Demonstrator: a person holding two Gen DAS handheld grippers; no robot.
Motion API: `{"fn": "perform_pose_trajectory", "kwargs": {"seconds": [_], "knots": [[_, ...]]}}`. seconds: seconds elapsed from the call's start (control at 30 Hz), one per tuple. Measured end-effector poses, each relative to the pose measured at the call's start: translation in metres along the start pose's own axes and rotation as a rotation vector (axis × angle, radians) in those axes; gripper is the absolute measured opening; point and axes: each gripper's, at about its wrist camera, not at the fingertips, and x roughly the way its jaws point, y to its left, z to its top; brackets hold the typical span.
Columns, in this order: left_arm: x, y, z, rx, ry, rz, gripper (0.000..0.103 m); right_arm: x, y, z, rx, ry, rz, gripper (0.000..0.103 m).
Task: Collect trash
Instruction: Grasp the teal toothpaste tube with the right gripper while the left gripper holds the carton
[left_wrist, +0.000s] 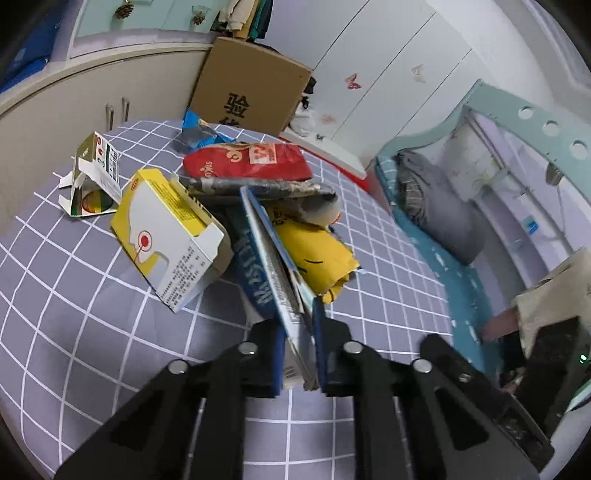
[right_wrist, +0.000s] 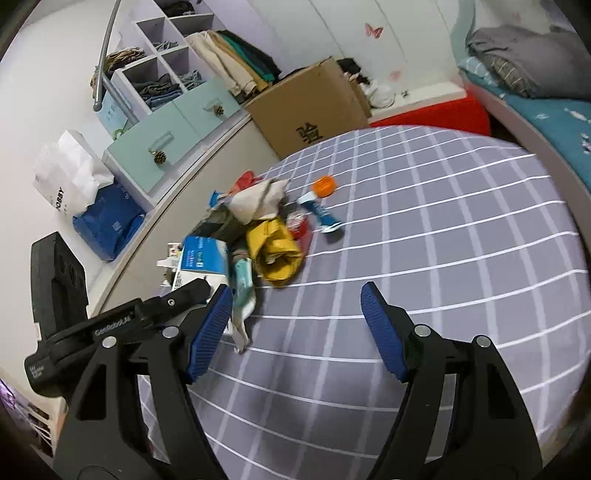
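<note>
We note the left gripper (left_wrist: 300, 347) fingers clenched on a flattened blue-and-white carton (left_wrist: 271, 280) in the trash pile. Right gripper (right_wrist: 295, 332) fingers spread wide, empty, above the checked bench (right_wrist: 443, 240).

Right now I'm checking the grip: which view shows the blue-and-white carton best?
Left wrist view: the blue-and-white carton fills the centre, clamped edge-on by the left gripper. Right wrist view shows only its blue face behind trash.

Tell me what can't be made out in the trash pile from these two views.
- Flattened blue carton, left wrist view: its near end is hidden between the shut left tool.
- Cardboard box, left wrist view: its lower print is cut off by the table.
- Orange cap, right wrist view: too blurred to identify.
</note>
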Motion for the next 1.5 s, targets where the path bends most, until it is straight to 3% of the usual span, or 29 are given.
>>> {"fn": "perform_pose_trajectory", "kwargs": {"seconds": [0.2,0.43,0.57,0.73,0.83,0.97,1.13,1.4,1.5], "knots": [[-0.017,0.019,0.001,-0.017,-0.005,-0.087,0.006,0.029,0.014,-0.001,0.055,0.062,0.072,0.071],[-0.036,0.035,0.002,-0.029,-0.034,-0.103,0.005,0.061,0.039,-0.005,0.032,0.102,0.058,0.071],[-0.035,0.044,0.001,-0.046,-0.025,-0.129,0.005,0.071,0.052,-0.005,-0.016,0.111,0.018,0.071],[-0.031,0.046,0.000,-0.049,-0.019,-0.129,0.005,0.091,0.066,0.002,-0.173,0.144,-0.176,0.071],[-0.027,0.046,0.000,-0.042,-0.007,-0.121,0.005,0.105,0.077,0.000,-0.256,0.189,-0.212,0.047],[-0.022,0.045,-0.001,-0.034,-0.003,-0.117,0.006,0.115,0.086,-0.003,-0.340,0.195,-0.266,0.032],[-0.025,0.041,-0.005,-0.027,-0.007,-0.110,0.006,0.109,0.072,0.000,-0.307,0.210,-0.191,0.013],[-0.032,0.016,-0.020,0.000,-0.008,-0.118,0.006,0.070,0.048,-0.017,-0.191,0.231,-0.063,0.015],[-0.032,0.003,-0.028,0.021,0.001,-0.106,0.006,0.059,0.042,-0.023,-0.191,0.226,-0.062,0.016]]}}
